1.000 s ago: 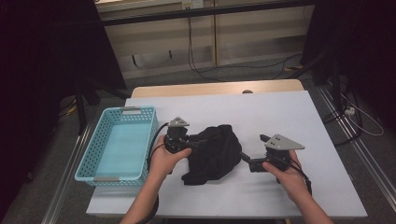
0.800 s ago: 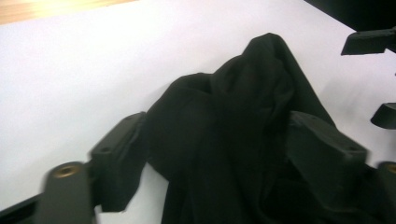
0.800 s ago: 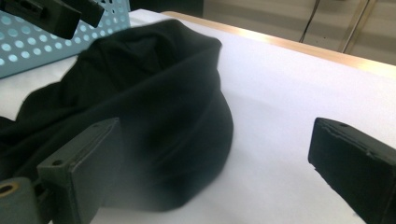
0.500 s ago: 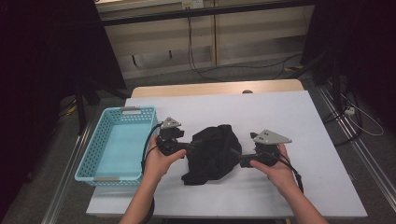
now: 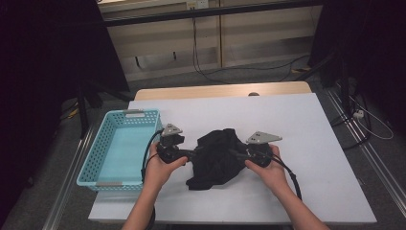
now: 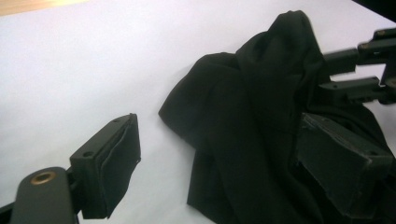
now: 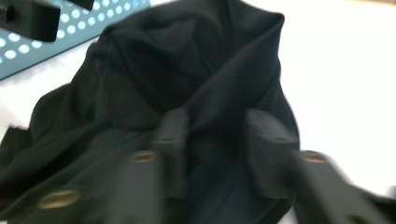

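A crumpled black cloth point(image 5: 215, 155) lies on the white table point(image 5: 311, 134) between my two grippers. My left gripper point(image 5: 194, 154) is at the cloth's left edge. Its jaws have just been opening and now stand wide open point(image 6: 217, 126), one pad over bare table and the other resting on the cloth point(image 6: 261, 84). My right gripper point(image 5: 234, 153) comes in from the cloth's right side. Its jaws have just been closing, and in the blurred right gripper view they point(image 7: 215, 116) pinch a raised fold of the cloth point(image 7: 187, 56).
A light blue perforated basket point(image 5: 91, 158) stands at the table's left edge, close to my left hand; its wall point(image 7: 42, 51) appears beyond the cloth. The right gripper's jaws point(image 6: 355, 74) reach in from the far side of the cloth. A dark floor with cables surrounds the table.
My right hand has slid left, and its jaws now sit in the cloth's right side. My left hand has hardly moved.
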Available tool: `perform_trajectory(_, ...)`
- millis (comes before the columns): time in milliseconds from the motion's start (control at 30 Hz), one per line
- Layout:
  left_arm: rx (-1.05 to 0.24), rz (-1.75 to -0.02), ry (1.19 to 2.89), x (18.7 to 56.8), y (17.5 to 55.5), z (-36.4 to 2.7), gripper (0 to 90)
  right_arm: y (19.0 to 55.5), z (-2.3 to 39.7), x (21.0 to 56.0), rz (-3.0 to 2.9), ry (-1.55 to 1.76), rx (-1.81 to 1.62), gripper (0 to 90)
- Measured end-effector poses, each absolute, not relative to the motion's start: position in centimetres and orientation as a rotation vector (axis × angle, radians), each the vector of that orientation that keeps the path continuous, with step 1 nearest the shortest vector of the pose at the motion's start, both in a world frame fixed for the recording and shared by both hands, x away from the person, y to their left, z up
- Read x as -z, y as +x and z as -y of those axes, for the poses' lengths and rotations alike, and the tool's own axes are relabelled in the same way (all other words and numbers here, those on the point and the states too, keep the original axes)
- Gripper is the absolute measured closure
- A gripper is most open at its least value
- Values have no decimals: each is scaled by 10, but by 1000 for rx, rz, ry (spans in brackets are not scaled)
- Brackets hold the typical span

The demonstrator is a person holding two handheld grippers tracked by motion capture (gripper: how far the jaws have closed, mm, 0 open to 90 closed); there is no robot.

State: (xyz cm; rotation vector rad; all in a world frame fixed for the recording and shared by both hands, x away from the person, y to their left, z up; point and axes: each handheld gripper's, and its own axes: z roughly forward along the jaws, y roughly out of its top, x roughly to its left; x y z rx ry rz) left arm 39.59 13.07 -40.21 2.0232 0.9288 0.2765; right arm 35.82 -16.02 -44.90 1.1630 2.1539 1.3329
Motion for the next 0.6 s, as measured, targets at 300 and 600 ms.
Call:
perform_trajectory(300, -292, -943, 2031, 403, 395, -138, 141, 357, 179, 445, -2188, 1172, -1365, 863)
perform_trajectory(600, -293, -941, 2019, 402, 394, -140, 141, 346, 227, 445, -2115, 1253, -1356, 864)
